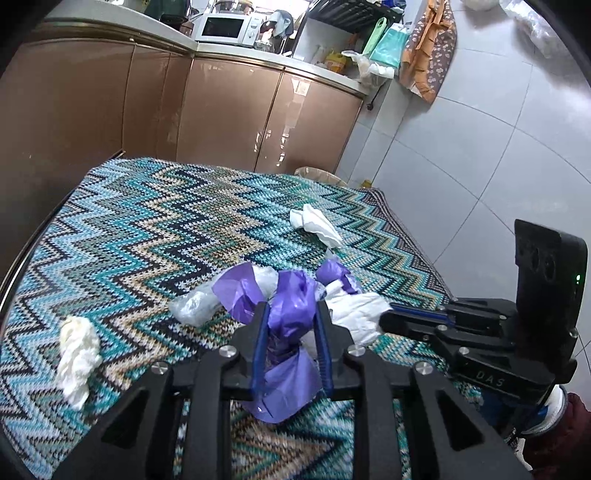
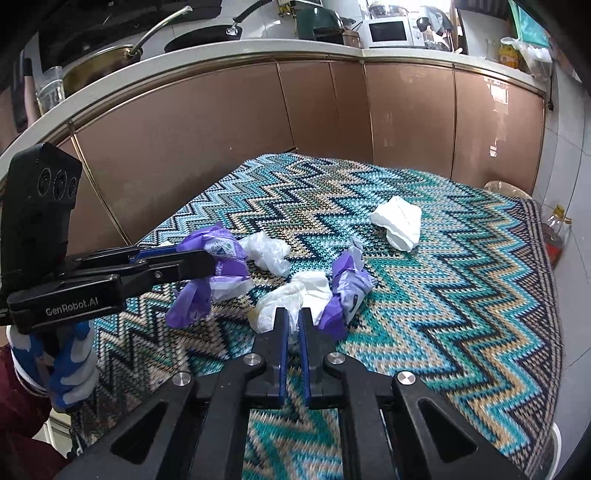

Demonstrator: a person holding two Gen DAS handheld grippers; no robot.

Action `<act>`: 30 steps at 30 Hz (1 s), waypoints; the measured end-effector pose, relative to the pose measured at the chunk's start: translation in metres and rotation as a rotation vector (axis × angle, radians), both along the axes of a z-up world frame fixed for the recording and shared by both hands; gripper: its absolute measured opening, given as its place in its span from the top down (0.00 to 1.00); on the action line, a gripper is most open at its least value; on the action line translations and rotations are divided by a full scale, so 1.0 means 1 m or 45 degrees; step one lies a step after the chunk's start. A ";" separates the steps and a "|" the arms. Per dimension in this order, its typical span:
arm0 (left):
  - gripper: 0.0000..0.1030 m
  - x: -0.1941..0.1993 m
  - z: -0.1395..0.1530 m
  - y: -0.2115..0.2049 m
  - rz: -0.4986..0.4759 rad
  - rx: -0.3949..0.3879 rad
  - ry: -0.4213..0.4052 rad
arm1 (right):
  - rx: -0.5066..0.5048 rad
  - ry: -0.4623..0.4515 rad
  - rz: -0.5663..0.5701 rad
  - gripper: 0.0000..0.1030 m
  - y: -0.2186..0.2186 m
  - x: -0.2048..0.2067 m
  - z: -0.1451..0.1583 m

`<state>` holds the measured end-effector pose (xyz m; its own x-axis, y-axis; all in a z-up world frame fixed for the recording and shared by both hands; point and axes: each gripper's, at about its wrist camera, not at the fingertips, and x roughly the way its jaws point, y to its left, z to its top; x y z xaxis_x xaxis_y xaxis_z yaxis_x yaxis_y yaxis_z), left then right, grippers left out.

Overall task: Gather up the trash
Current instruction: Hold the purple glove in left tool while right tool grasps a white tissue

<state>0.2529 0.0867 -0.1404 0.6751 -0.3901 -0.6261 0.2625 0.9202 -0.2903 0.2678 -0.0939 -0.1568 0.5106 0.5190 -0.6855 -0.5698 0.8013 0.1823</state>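
My left gripper (image 1: 291, 308) is shut on a crumpled purple plastic wrapper (image 1: 288, 332) and holds it just above the zigzag cloth; it also shows in the right wrist view (image 2: 218, 273). My right gripper (image 2: 293, 314) is shut on a crumpled white tissue (image 2: 295, 295); in the left wrist view (image 1: 354, 310) its tip (image 1: 384, 319) touches the tissue. A second purple wrapper (image 2: 347, 291) lies right of that tissue. A clear plastic wad (image 2: 267, 253), a folded white tissue (image 2: 399, 221) and a cream tissue (image 1: 77, 354) lie on the cloth.
The table carries a teal zigzag knitted cloth (image 1: 147, 229). Brown cabinets (image 1: 229, 118) with a counter and a microwave (image 1: 225, 27) stand behind it. A lined bin (image 1: 319, 175) sits beyond the far edge. A bottle (image 2: 554, 232) stands on the floor at right.
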 end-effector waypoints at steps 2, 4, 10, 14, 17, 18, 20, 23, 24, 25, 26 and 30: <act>0.79 -0.008 0.005 0.002 0.006 0.001 -0.013 | 0.002 -0.016 -0.014 0.94 -0.005 -0.008 0.007; 0.79 -0.016 0.010 0.003 0.014 0.000 -0.025 | 0.002 -0.031 -0.026 0.94 -0.009 -0.015 0.012; 0.79 -0.041 0.025 0.006 0.036 0.006 -0.063 | 0.001 -0.087 -0.067 0.95 -0.022 -0.042 0.032; 0.79 -0.058 0.035 0.005 0.041 0.008 -0.092 | -0.003 -0.118 -0.086 0.95 -0.030 -0.059 0.043; 0.79 -0.071 0.044 0.004 0.040 0.006 -0.117 | 0.000 -0.147 -0.104 0.96 -0.036 -0.072 0.052; 0.79 -0.074 0.047 0.003 0.038 0.006 -0.124 | 0.002 -0.156 -0.108 0.96 -0.039 -0.075 0.054; 0.79 -0.082 0.053 0.000 0.032 0.007 -0.141 | 0.007 -0.178 -0.117 0.96 -0.044 -0.083 0.061; 0.79 -0.090 0.059 -0.007 0.017 0.016 -0.158 | 0.012 -0.202 -0.130 0.96 -0.051 -0.092 0.066; 0.79 -0.092 0.060 -0.010 0.013 0.021 -0.161 | 0.014 -0.207 -0.137 0.96 -0.054 -0.094 0.067; 0.79 -0.094 0.062 -0.013 0.008 0.024 -0.165 | 0.014 -0.207 -0.143 0.96 -0.057 -0.096 0.068; 0.79 -0.095 0.063 -0.015 0.003 0.025 -0.166 | 0.023 -0.195 -0.152 0.96 -0.062 -0.097 0.067; 0.79 -0.099 0.063 -0.025 -0.016 0.024 -0.162 | 0.042 -0.109 -0.217 0.94 -0.080 -0.092 0.053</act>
<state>0.1539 0.0617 -0.0778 0.7449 -0.3880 -0.5428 0.3076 0.9216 -0.2367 0.1761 -0.1737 -0.1042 0.6488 0.4415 -0.6198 -0.4411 0.8819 0.1664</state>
